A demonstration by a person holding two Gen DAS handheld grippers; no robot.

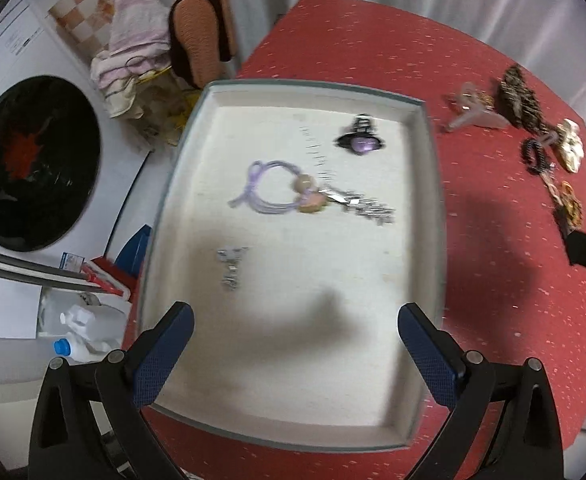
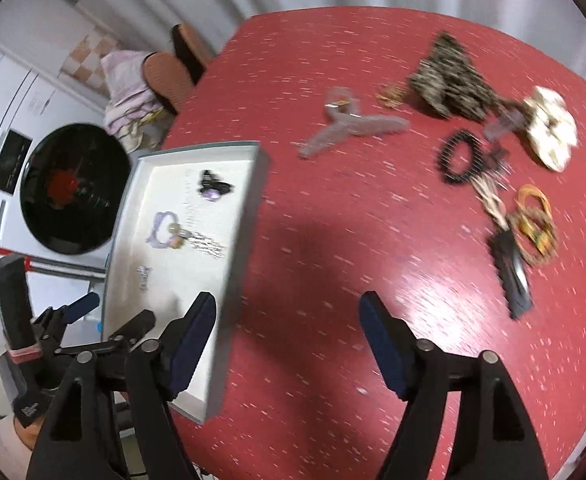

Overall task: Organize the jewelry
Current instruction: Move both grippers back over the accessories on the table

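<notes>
Both tools open and empty: left tool (image 1: 295, 354) spread wide above the lower end of the grey tray (image 1: 429, 168), nothing between its blue pads; right tool (image 2: 287, 340) parted above bare red counter (image 2: 333, 240), gripping nothing. Already lying in the tray: purple hair tie (image 1: 271, 192), dark clip with a lilac stone (image 1: 359, 140), silver chain (image 1: 367, 206), small silver piece (image 1: 231, 264). Still loose at the upper right of the right wrist view: clear claw clip (image 2: 349, 126), black beaded bracelet (image 2: 461, 156), leopard-print clip (image 2: 449, 78), cream scrunchie (image 2: 551, 132), amber rings (image 2: 533, 226), black barrette (image 2: 511, 276). Nearest to the right tool, probably the barrette, up and to the right, long axis running upper left to lower right; likely a right-hand pick, then leftward to the tray.
</notes>
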